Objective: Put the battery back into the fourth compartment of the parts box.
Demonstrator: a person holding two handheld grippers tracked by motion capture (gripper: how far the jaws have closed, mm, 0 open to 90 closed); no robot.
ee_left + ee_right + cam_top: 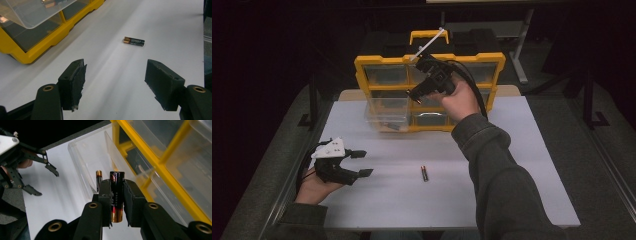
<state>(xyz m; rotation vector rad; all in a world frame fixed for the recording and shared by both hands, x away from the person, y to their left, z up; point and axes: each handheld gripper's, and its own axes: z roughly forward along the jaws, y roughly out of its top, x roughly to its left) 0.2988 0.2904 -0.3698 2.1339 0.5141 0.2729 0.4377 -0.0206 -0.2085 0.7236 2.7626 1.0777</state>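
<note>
My right gripper (117, 185) is shut on a black and copper battery (117, 200), which stands upright between the pads. In the high view this right gripper (416, 95) is raised in front of the yellow organizer (362, 65), above a clear drawer (384, 120) that is pulled out. A thinner battery (99, 178) shows inside that clear drawer (82, 160). A small battery (424, 173) lies alone on the white table (522, 165). My left gripper (361, 163) rests open at the table's left, its jaws facing the small battery (134, 41) from some way off with nothing between them (117, 82).
The yellow organizer (30, 53) stands upright at the table's back, with several clear drawers and a handle (428, 35) on top. The person's right sleeve (497, 180) crosses the table's right half. Dark floor surrounds the table.
</note>
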